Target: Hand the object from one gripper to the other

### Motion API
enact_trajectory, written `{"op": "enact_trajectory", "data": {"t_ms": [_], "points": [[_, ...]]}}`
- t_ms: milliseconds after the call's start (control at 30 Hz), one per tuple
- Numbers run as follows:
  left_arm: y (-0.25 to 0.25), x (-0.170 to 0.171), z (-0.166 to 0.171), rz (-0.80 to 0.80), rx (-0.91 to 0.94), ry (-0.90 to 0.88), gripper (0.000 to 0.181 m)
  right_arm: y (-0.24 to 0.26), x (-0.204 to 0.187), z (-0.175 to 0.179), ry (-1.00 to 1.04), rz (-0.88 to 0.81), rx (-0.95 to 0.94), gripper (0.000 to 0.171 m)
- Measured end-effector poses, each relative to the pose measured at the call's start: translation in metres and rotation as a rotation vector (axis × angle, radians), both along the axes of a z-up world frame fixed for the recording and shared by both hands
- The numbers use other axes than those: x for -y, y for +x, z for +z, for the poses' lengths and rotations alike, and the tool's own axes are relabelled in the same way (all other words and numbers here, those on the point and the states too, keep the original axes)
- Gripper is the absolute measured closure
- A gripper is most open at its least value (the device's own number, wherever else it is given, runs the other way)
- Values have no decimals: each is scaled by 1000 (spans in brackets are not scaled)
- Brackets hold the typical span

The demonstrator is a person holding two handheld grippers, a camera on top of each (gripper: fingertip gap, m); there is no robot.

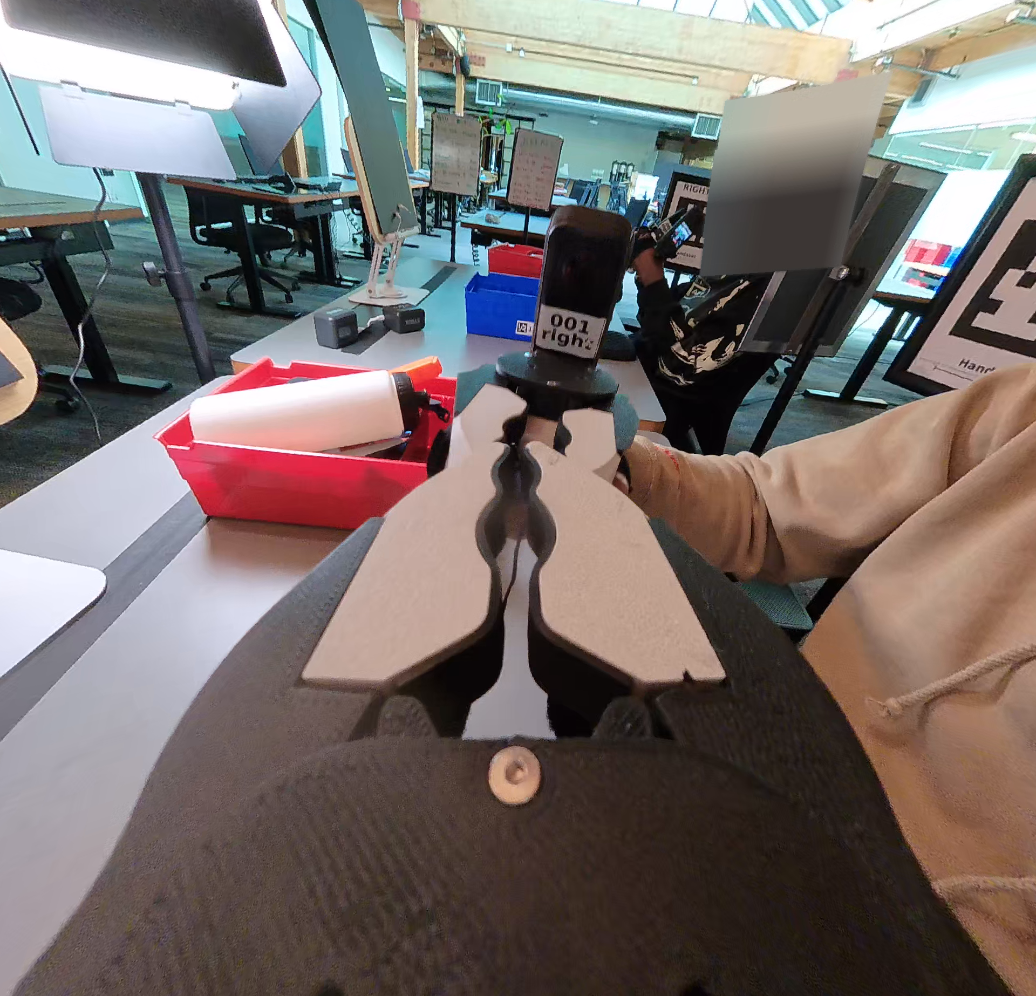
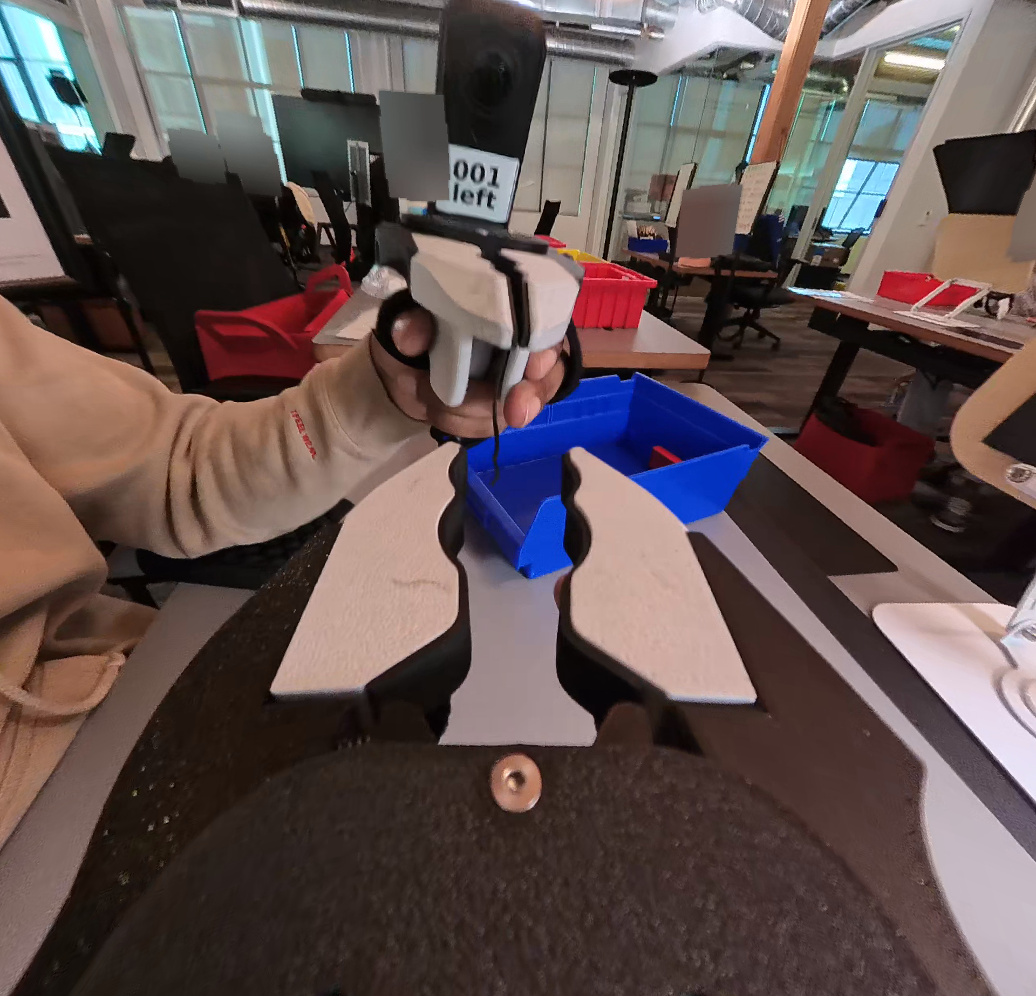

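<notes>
While left tongs [image 1: 517,453] pinch cord [image 2: 495,448]; right tongs [image 2: 511,464] gape.

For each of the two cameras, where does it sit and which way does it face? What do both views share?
Left wrist view: sits on the left claw, looks across the table past a red bin at the right claw; the right sleeve shows.
Right wrist view: sits on the right claw, looks over a blue bin at the left claw; the left hand shows.
Shared: the claws face each other, with a thin black cord hanging from the left one.
</notes>
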State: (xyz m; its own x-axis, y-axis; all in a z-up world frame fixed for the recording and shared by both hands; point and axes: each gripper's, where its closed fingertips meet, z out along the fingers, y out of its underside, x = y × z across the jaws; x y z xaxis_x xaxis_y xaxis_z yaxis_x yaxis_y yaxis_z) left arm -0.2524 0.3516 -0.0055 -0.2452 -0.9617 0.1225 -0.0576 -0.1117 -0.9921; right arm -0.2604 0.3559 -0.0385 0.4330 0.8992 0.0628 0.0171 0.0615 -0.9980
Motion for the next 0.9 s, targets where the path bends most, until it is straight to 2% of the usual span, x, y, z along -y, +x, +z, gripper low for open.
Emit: {"op": "enact_trajectory", "data": {"t_ms": [133,233,300,367,467,600,667,800,833,900], "points": [[8,2,-11,-19,-31,-16,179,1,4,8,-13,22,-52,150],[14,4,-14,-25,-30,-24,179,-1,3,7,-6,13,-40,171],[13,2,-8,-10,17,-25,174,2,2,11,-4,2,-52,171],[8,0,-3,-1,56,-12,160,9,5,19,-10,18,-92,171],[6,-1,-13,-18,-2,17,159,20,6,30,-10,16,-139,171],[18,8,-29,-31,-57,73,161,16,9,30,-31,43,-157,171],[23,13,-33,-35,-66,104,176,11,9,27,-43,54,-155,171],[23,14,-30,-38,-61,103,181,12,6,29,-61,41,-176,170],[22,13,-27,-34,-52,87,181,15,4,30,-58,20,-185,168],[19,6,-21,-14,-25,59,181,25,1,35,-55,0,-216,152]]}}
